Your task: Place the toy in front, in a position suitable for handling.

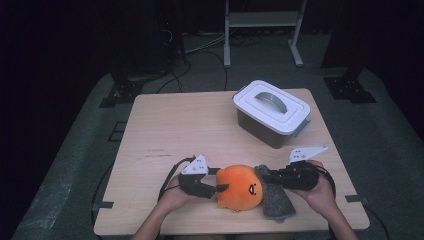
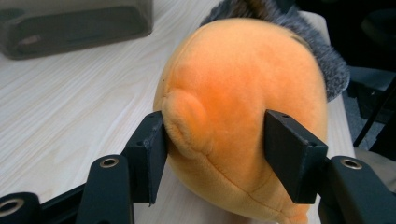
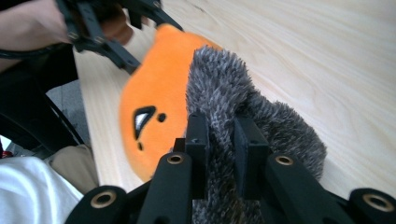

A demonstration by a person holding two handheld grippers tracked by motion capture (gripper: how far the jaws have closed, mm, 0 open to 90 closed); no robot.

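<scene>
An orange plush toy (image 1: 240, 187) with a black face lies near the table's front edge, and a grey furry piece (image 1: 278, 201) joins it on its right. My left gripper (image 1: 222, 188) comes in from the left. In the left gripper view its pads (image 2: 150, 154) press into both sides of the orange plush toy (image 2: 233, 93), so my left gripper (image 2: 217, 154) is shut on it. My right gripper (image 1: 262, 174) reaches in from the right. The right gripper view shows my right gripper (image 3: 222, 140) pinching a tuft of the grey furry piece (image 3: 219, 88) beside the orange plush toy (image 3: 154, 98).
A grey box with a white handled lid (image 1: 272, 112) stands at the back right of the wooden table (image 1: 175, 125). It appears as a dark box (image 2: 74, 25) in the left gripper view. Cables and a metal stand's legs lie on the floor beyond.
</scene>
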